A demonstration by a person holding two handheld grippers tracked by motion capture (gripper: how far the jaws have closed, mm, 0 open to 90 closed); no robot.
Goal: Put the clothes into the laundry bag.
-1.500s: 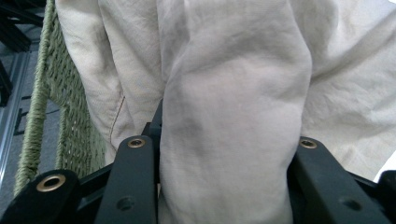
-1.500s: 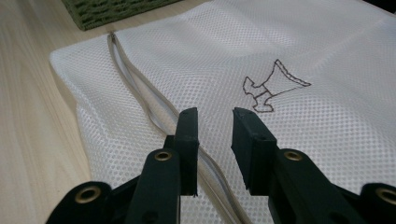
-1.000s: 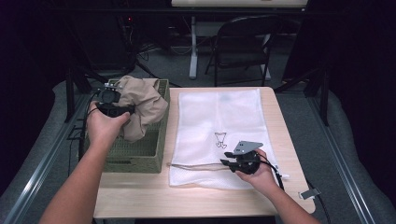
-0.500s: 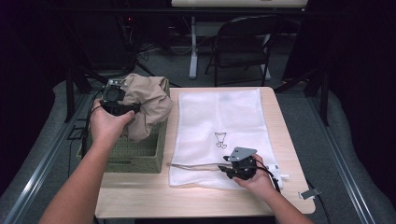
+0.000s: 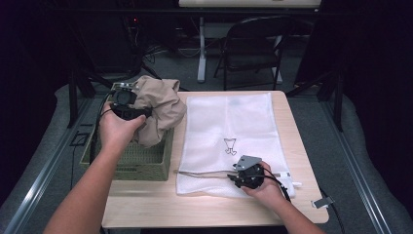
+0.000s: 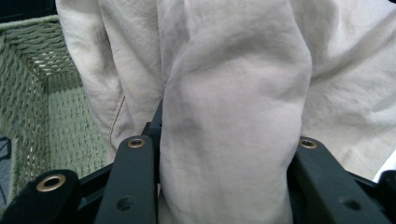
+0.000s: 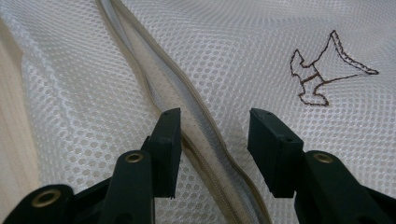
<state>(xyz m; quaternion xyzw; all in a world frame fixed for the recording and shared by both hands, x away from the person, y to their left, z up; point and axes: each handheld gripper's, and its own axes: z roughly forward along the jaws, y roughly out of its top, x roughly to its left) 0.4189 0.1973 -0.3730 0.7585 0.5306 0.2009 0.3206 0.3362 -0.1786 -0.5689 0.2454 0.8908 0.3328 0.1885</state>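
My high view looks forward and down from above the near edge of the table (image 5: 146,204), far enough back to take in the whole top. My left gripper view sits close, facing the cloth (image 6: 233,107) and the basket (image 6: 32,93) wall beside it; the high view shares both, cloth (image 5: 160,105) over basket (image 5: 141,163). My right gripper view looks low along the bag (image 7: 289,130), close to its zipper (image 7: 201,135) and mark (image 7: 327,70); the high view shares that bag (image 5: 229,122).
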